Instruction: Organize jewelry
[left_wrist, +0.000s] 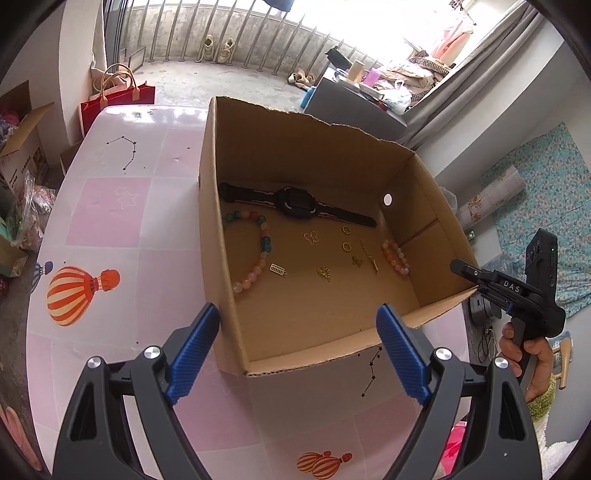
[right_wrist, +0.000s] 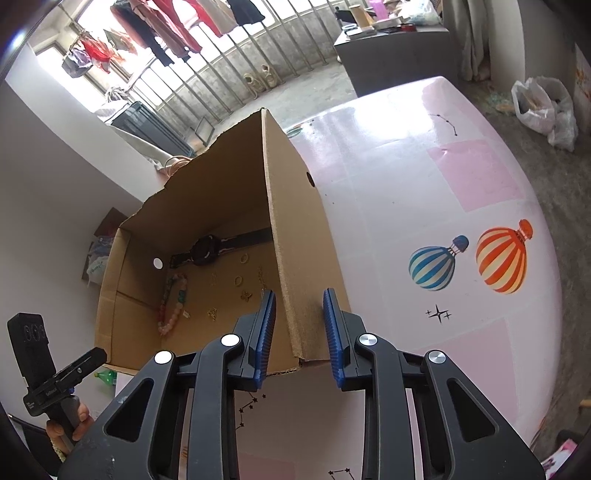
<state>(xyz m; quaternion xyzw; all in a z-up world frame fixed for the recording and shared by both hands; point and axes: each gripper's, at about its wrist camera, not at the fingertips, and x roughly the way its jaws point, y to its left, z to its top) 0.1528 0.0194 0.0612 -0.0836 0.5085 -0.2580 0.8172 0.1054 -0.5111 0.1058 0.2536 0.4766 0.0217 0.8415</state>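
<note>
counter (left_wrist: 122, 206): pink patterned top with balloon prints, fills the left and lower part of the left wrist view; carries the box.
cardboard box (left_wrist: 436, 236): open-topped, centre of the left wrist view, torn upper rim; all the jewelry lies on its floor.
left gripper (left_wrist: 299, 354): bottom centre of the left wrist view, jaws spread wide and holding nothing, hovering over the box's near wall.
right gripper (right_wrist: 300, 332): bottom centre of the right wrist view, jaws parted and straddling the near corner of the box's right wall; cannot tell if the pads touch the cardboard, so not a confirmed grasp.
watch (left_wrist: 295, 205): black, strap laid out flat across the far part of the box floor.
long bead bracelet (left_wrist: 258, 254): multicolour, curved along the left side of the floor.
short bead bracelet (left_wrist: 396, 255): orange-pink, right side of the floor near the wall.
small gold pieces (left_wrist: 325, 274): rings, charms and a chain, spread apart between the two bracelets.
step: judged late or checking stage; items look already sorted inside, nothing carried.
next move: likely steady the box wall with the right gripper, then lower the left gripper inside; small flat charms call for a narrow, precise pinch.
</note>
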